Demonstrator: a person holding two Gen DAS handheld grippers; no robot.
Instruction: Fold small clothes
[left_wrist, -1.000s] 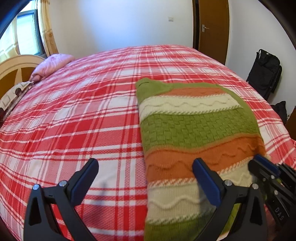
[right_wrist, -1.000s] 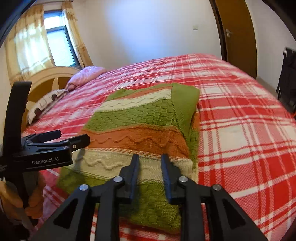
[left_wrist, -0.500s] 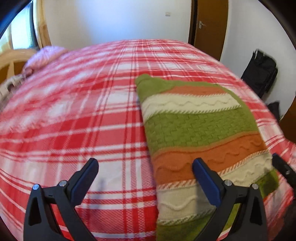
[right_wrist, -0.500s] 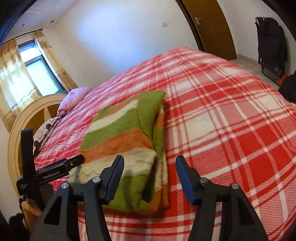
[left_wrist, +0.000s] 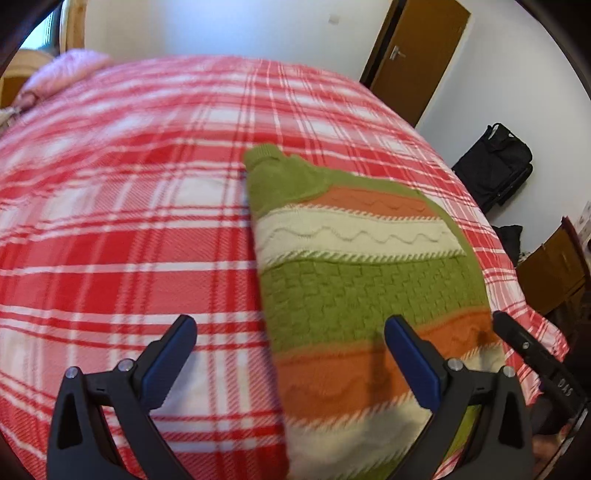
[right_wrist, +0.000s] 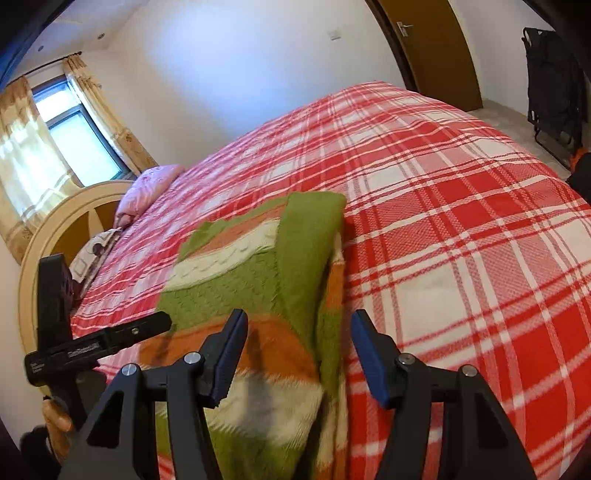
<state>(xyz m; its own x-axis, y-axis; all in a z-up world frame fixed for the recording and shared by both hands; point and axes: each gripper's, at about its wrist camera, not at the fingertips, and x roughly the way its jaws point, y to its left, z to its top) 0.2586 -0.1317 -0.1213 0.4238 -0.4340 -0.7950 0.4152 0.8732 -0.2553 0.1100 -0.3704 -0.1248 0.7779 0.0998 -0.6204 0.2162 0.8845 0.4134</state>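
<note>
A folded knitted sweater (left_wrist: 354, 280) striped green, orange and cream is lying on the bed's red-and-white plaid blanket (left_wrist: 129, 240). The left claw (left_wrist: 288, 362) is hovering with jaws wide apart, clamping nothing. The right claw (right_wrist: 297, 354) is standing apart above the sweater's near edge, pads clear of the knit.

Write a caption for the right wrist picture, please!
Open right gripper hovers over a folded striped sweater on the red plaid bed.
</note>
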